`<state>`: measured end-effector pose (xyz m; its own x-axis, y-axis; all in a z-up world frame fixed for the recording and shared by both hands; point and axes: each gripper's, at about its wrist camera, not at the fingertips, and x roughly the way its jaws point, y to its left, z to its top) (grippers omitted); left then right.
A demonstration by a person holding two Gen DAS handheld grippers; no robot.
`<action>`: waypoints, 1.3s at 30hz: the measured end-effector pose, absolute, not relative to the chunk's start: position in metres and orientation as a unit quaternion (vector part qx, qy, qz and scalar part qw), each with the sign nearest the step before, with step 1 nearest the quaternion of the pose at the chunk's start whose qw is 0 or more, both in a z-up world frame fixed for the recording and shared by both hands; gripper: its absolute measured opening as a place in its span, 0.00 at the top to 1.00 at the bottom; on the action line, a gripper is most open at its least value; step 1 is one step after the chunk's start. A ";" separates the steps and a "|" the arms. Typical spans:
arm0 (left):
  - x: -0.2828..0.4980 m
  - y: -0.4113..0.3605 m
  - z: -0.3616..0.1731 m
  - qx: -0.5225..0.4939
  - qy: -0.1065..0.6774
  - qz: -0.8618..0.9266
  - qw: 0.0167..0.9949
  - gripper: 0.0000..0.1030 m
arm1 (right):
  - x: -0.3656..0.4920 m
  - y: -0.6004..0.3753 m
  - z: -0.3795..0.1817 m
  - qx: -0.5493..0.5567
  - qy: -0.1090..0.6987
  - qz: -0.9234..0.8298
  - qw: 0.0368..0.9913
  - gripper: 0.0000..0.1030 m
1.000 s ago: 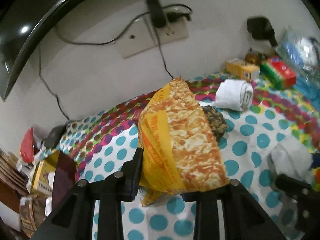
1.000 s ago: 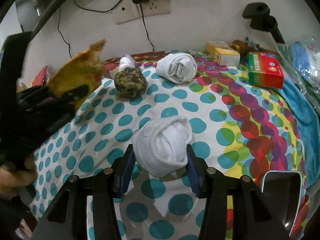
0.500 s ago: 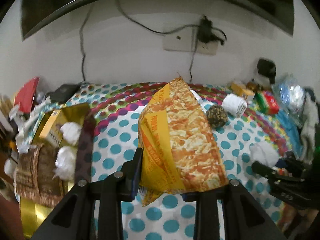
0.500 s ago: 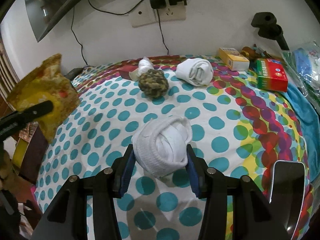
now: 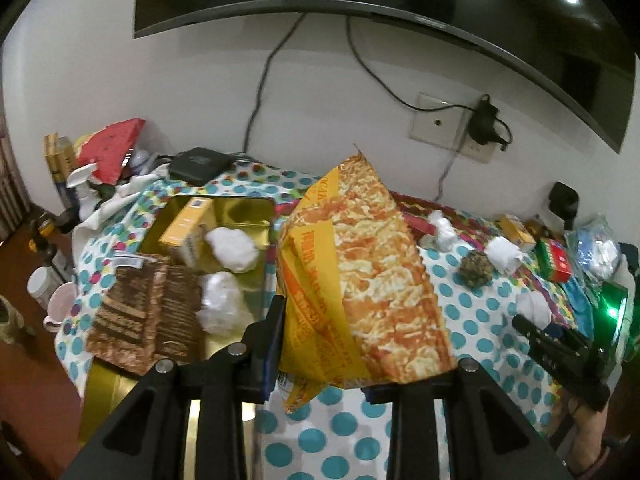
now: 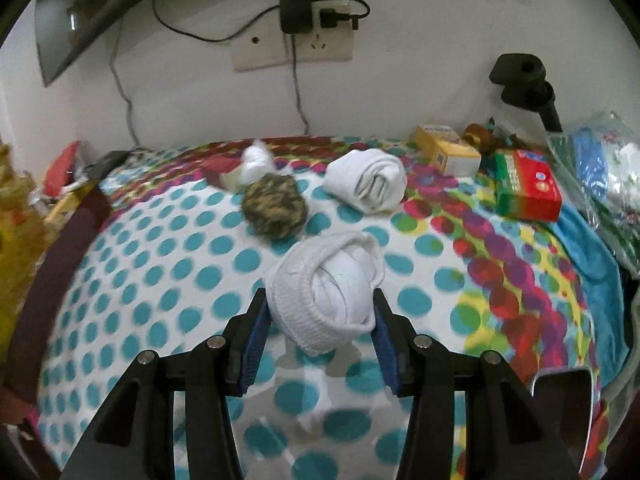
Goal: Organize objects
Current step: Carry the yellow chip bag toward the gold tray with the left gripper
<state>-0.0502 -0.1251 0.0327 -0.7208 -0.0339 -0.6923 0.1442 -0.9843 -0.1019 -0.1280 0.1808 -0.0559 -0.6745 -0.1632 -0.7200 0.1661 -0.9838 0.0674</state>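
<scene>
Jaws of the left gripper (image 5: 362, 344) are clamped on a crinkly yellow-and-orange foil snack bag (image 5: 360, 280), pinched low at its bottom edge so the bag stands up w/ its torn-looking top corner pointing at the wall; it hangs clear of the polka-dot tablecloth (image 5: 472, 312), just beside the open gold metal tin (image 5: 240, 208), prob. so it can go in next to the yellow carton (image 5: 186, 224) and white wads already there. Right gripper (image 6: 318, 322) has its jaws closed on a rolled white knit sock ball (image 6: 326, 288), squeezed at both sides, held above the tabletop near a camo-pattern sock ball (image 6: 274, 210) and another white sock roll (image 6: 366, 186). Bag looks glossy, creased, light, part-empty, w/ red lettering on the yellow side.
</scene>
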 end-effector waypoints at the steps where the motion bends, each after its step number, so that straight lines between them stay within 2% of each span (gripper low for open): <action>1: -0.050 -0.127 0.034 0.371 0.072 -0.925 0.052 0.70 | -0.134 0.178 -0.058 0.393 0.007 -0.915 0.086 0.56; 17: -0.054 -0.165 0.038 0.372 0.088 -0.921 0.078 0.70 | -0.163 0.161 -0.076 0.415 0.035 -0.907 0.067 0.56; 22: -0.050 -0.184 0.039 0.363 0.108 -0.923 0.070 0.70 | -0.167 0.168 -0.080 0.428 0.016 -0.901 0.068 0.56; 31: -0.060 -0.230 0.048 0.359 0.133 -0.922 0.052 0.70 | -0.169 0.160 -0.082 0.436 0.039 -0.897 0.063 0.55; 39: -0.088 -0.237 0.025 0.389 0.159 -0.907 0.030 0.70 | -0.168 0.158 -0.087 0.436 0.042 -0.897 0.062 0.55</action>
